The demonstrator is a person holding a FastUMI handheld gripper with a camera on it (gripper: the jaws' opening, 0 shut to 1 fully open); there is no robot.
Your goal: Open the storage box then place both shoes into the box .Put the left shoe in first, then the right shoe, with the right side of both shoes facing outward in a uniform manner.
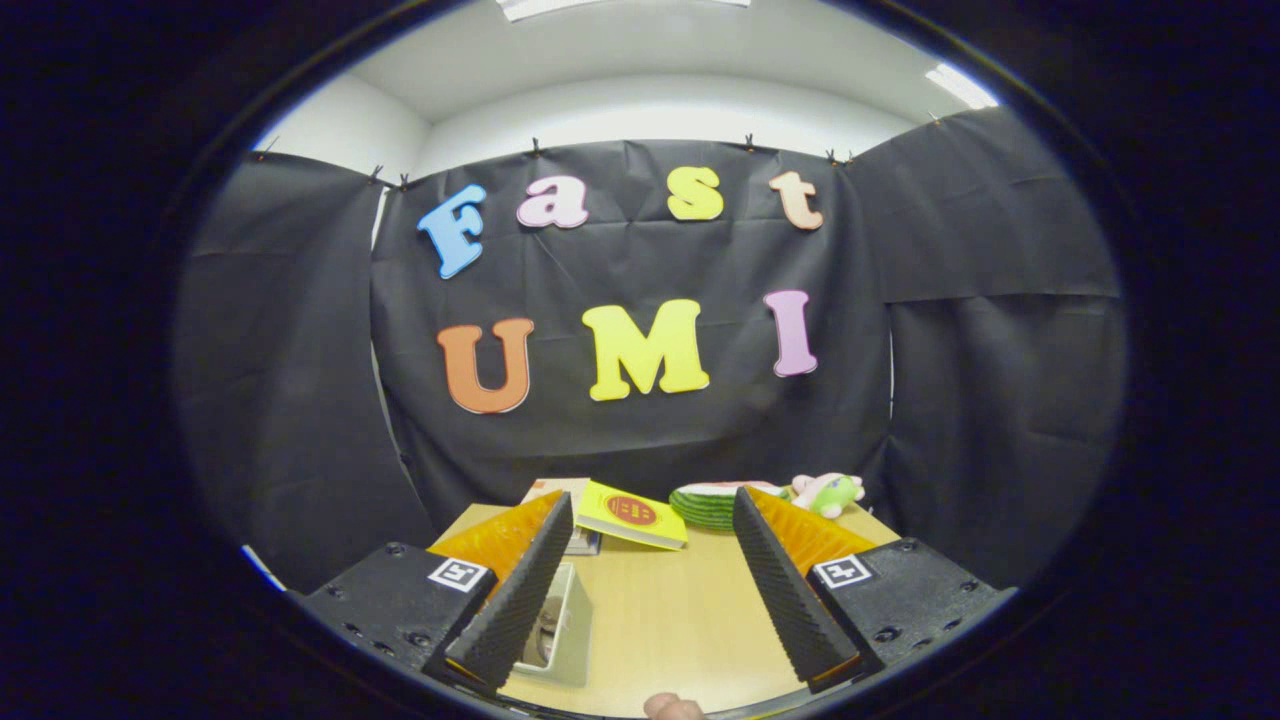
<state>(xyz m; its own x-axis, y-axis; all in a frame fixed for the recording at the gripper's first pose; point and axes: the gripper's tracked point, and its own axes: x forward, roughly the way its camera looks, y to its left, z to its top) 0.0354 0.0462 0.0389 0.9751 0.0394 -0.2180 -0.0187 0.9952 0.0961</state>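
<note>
Jaws spread wide over the wooden worktop [660,620], holding nothing, gripper [645,600] tilted above the surface, pale storage box [565,630] tucked just behind the left finger, yellow book [632,515] ahead, green striped plates [712,505] and plush toy [828,493] beyond.

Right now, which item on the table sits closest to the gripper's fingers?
The pale box: it lies right beside the open gripper's one finger. The yellow book, green striped plush and small plush toy lie beyond the fingertips, by the wall.
</note>
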